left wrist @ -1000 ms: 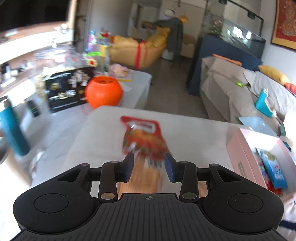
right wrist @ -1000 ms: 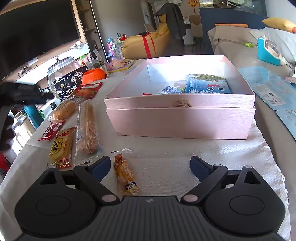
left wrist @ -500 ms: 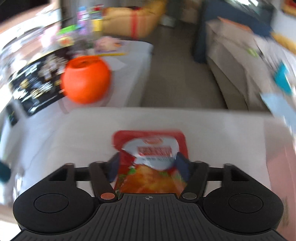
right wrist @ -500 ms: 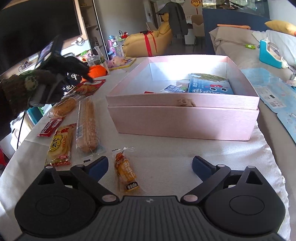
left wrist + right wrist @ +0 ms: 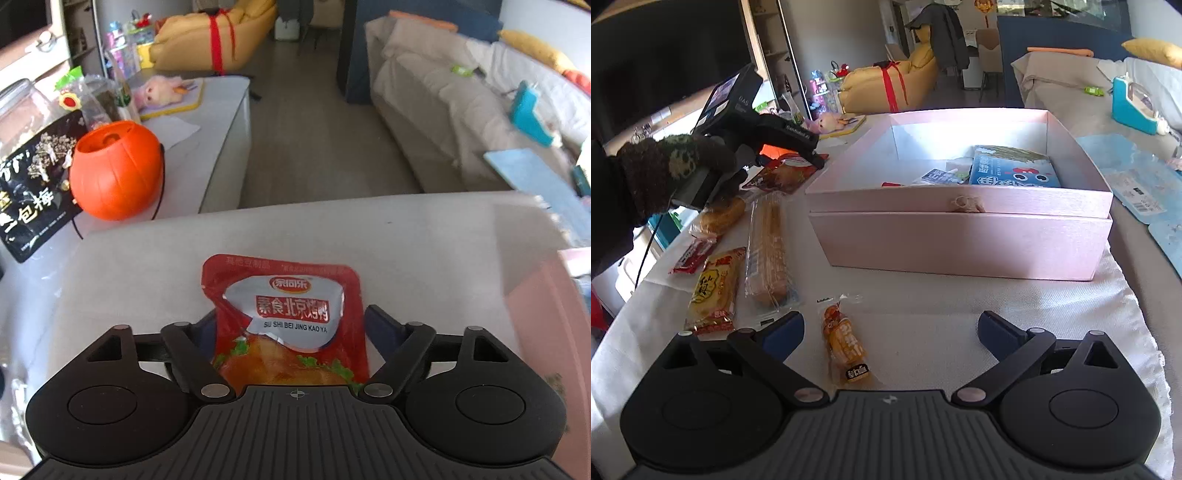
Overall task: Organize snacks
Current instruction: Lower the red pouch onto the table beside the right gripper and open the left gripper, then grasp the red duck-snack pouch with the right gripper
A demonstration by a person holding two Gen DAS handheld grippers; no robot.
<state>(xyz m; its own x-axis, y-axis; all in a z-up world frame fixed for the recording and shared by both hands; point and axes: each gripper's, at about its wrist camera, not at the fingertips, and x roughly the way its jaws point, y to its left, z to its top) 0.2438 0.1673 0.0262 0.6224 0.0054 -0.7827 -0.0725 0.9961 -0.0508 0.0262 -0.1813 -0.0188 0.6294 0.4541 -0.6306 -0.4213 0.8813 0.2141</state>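
Red foil snack pouch [image 5: 286, 317] lies flat on the white tablecloth [image 5: 424, 258], between the left gripper [image 5: 290, 325] jaws, which are closing, not yet pinching. Advise squaring on the pouch's edges before lifting toward the pink cardboard box [image 5: 960, 240]. Right gripper [image 5: 890, 332] released, idle.

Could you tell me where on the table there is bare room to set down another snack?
Bare cloth lies in front of the pink box, right of the small orange snack by the right gripper. The box's left half is bare too. The strip left of the box is crowded with packets.
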